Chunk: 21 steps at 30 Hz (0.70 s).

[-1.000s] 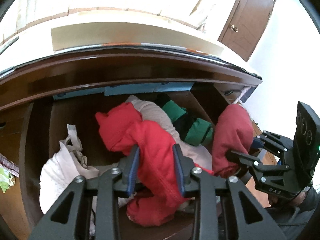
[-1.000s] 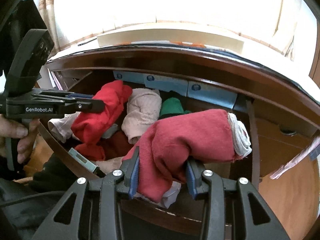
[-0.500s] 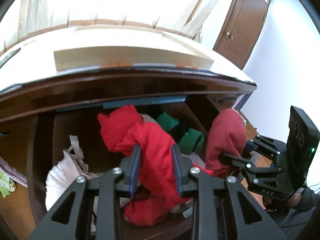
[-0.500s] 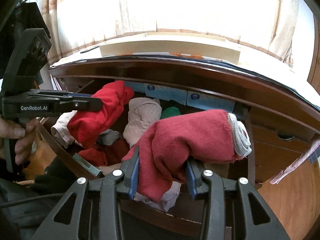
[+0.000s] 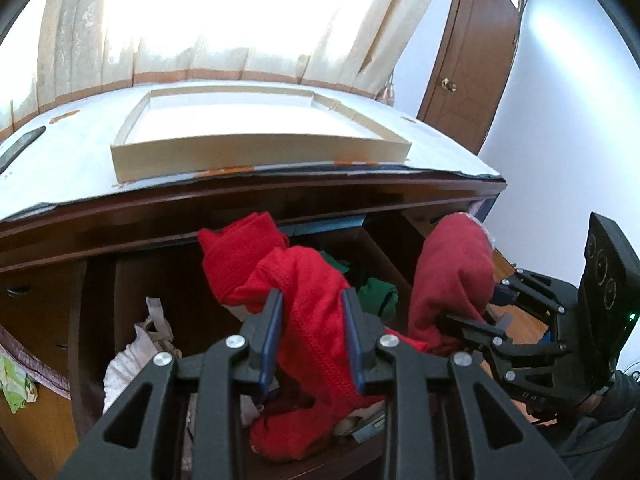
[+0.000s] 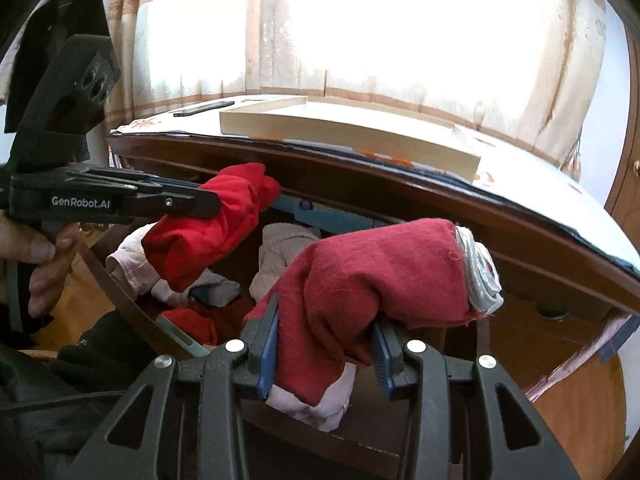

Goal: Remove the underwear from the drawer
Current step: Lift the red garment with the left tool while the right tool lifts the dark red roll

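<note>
The bright red underwear [image 5: 308,312] is plain; the darker crimson underwear [image 6: 372,280] shows a white and grey band at its end. The drawer [image 5: 96,300] is dark brown wood. A green garment [image 5: 376,296] and pale pink garments [image 6: 280,256] lie inside. Both grippers are black with blue pads [image 5: 272,332]. The shallow box [image 5: 256,152] is cream, the door [image 5: 472,52] brown, the curtain [image 6: 400,32] cream.

A dark wooden dresser [image 5: 248,216] carries a pale paper cover [image 5: 72,168] on its top; a shallow cardboard tray [image 5: 256,152] and a dark phone [image 6: 204,109] lie there.
</note>
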{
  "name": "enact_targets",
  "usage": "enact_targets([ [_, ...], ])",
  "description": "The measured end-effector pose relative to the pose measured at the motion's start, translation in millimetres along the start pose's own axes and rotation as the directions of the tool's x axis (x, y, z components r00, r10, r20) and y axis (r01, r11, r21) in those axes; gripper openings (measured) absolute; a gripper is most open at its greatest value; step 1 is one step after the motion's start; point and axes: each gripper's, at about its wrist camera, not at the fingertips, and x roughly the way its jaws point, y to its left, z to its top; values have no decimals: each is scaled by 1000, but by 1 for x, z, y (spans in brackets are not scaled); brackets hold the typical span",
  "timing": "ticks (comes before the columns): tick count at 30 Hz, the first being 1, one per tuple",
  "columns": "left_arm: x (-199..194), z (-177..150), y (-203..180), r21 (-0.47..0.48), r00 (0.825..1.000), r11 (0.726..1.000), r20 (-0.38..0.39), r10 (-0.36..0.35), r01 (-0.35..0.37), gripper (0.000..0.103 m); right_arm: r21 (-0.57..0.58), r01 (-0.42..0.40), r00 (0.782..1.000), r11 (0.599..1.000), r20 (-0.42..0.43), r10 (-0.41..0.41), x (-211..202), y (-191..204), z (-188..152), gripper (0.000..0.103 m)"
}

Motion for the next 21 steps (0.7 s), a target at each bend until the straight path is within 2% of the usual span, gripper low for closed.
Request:
enact_targets([
  [21, -21, 5, -11, 50, 994, 999, 108, 6, -11, 25, -40, 35, 996, 999, 88, -31, -17, 0, 5, 42],
])
